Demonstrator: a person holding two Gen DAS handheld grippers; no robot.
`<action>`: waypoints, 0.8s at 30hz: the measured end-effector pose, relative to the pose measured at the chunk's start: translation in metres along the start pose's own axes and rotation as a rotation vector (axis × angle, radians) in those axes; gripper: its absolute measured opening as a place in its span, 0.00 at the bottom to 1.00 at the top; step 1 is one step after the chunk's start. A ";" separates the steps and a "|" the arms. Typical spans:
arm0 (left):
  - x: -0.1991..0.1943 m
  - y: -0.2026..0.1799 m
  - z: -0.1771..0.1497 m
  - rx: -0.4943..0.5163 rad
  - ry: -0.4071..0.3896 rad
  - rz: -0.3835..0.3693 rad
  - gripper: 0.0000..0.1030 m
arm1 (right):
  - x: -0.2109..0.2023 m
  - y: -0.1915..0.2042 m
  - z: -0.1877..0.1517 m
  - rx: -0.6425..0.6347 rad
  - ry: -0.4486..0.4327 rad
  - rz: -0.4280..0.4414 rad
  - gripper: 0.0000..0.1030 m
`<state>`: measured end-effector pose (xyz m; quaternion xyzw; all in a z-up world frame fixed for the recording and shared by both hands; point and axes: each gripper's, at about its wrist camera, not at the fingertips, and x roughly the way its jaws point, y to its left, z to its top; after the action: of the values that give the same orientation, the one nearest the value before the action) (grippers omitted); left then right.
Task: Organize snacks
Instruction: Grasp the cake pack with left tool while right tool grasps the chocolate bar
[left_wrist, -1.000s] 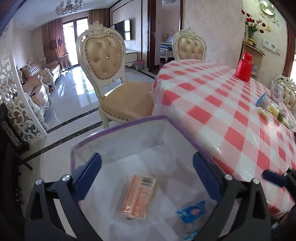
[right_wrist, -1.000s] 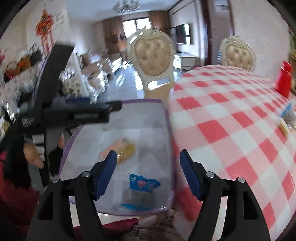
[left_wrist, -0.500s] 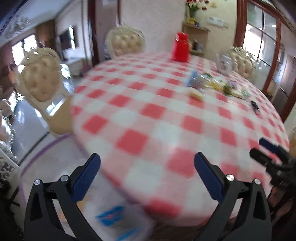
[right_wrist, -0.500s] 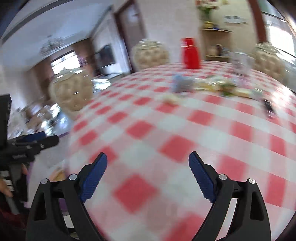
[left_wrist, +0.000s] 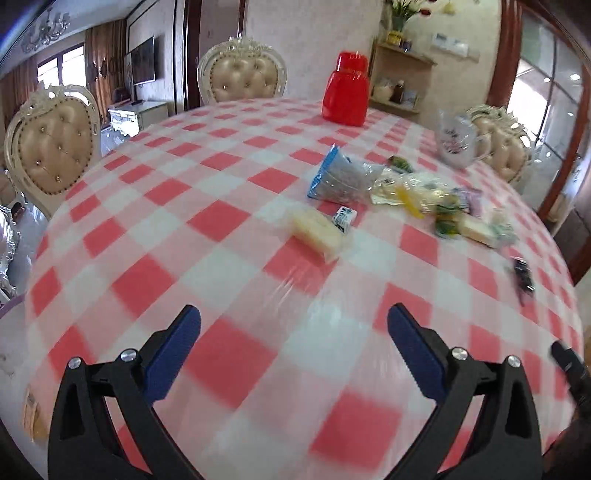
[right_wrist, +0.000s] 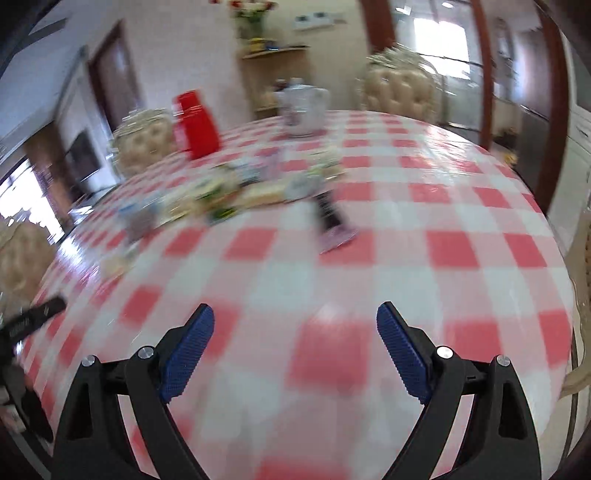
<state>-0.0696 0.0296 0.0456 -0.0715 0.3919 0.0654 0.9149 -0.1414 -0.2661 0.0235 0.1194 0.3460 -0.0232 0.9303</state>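
Note:
Several snack packets lie far across the red-checked table (left_wrist: 221, 266): a blue bag (left_wrist: 332, 177), a pale yellow packet (left_wrist: 317, 232) and a mixed pile (left_wrist: 443, 206). My left gripper (left_wrist: 293, 314) hovers open over the near tablecloth, well short of them, with nothing between its fingers. In the right wrist view the pile (right_wrist: 221, 192) is blurred, and a dark and pink packet (right_wrist: 332, 221) lies apart from it. My right gripper (right_wrist: 295, 312) also stands wide open and empty above the cloth. The white bag's purple rim (left_wrist: 11, 302) shows at the left edge.
A red jar (left_wrist: 345, 94) and a white patterned teapot (left_wrist: 456, 140) stand at the table's far side. A small dark object (left_wrist: 522, 275) lies near the right edge. Cream tufted chairs (left_wrist: 55, 147) ring the table. An orange packet (left_wrist: 31, 413) shows inside the bag.
Both grippers have swung from above the white bag to over the table, toward the snack pile. The right gripper's jaws have widened. The bag has slid out to the left edge.

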 end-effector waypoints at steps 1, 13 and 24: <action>0.014 -0.003 0.005 -0.008 0.016 -0.002 0.98 | 0.011 -0.009 0.008 0.010 0.005 -0.005 0.84; 0.068 0.013 0.020 -0.147 0.078 -0.094 0.98 | 0.132 -0.010 0.075 -0.136 0.202 -0.109 0.62; 0.096 0.010 0.053 -0.142 0.042 -0.003 0.98 | 0.100 -0.023 0.072 -0.047 0.068 0.046 0.18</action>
<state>0.0319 0.0552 0.0117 -0.1384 0.4050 0.0900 0.8993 -0.0227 -0.3012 0.0068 0.1061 0.3748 0.0101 0.9209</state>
